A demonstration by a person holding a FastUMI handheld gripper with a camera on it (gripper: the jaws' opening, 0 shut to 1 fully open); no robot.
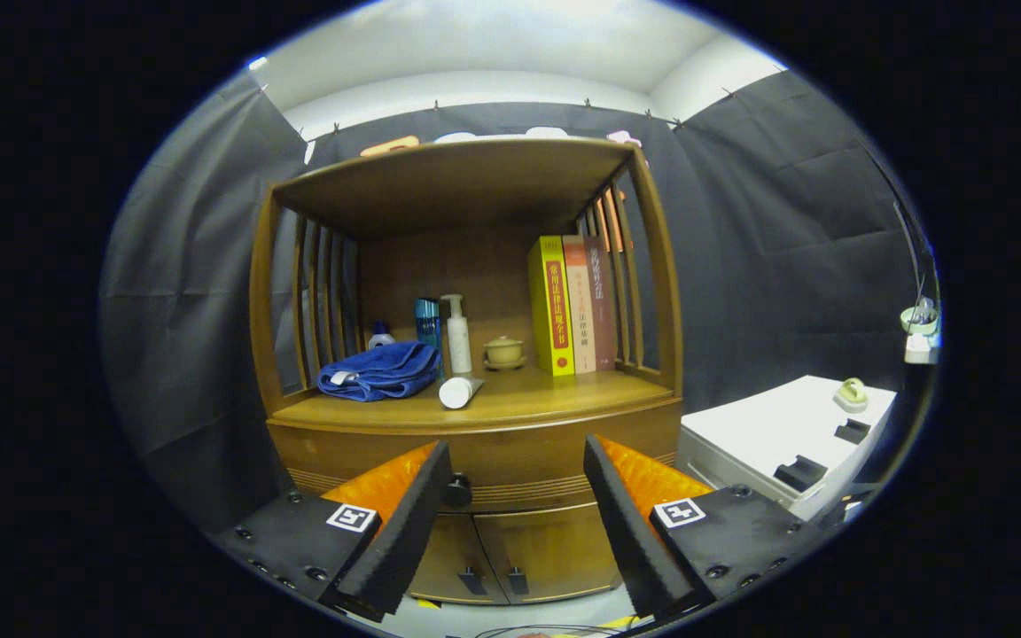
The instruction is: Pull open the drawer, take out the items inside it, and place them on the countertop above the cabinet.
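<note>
Ref. landmark: the wooden cabinet point(475, 354). Its drawer point(510, 465) sits directly below the countertop point(546, 399) and above the two lower doors point(510, 549); the front lies flush w/ the cabinet face, i.e. closed. Drawer contents are hidden, so this fits either a drawer holding items or one emptied and pushed back in. On the countertop: a folded blue towel point(379, 370) at the left, a white tube point(459, 391) lying on its side just right of it, a blue bottle point(427, 323) and a white pump bottle point(456, 334) behind, a small lidded cup point(503, 352) mid-shelf, books point(572, 306) upright at the right. Whether any came from the drawer cannot be told. Handling est.: solid wood front, stiff, likely moderate sliding friction; grip pt. is the small dark round knob point(457, 490) at the drawer's left, smooth and prone to slip, so pinch squarely and pull straight out. Gripper point(519, 532): fingers spread wide, holding nothing, approx. level w/ the drawer front; left fingertip point(426, 496) shows just beside the knob, contact not confirmable.
</note>
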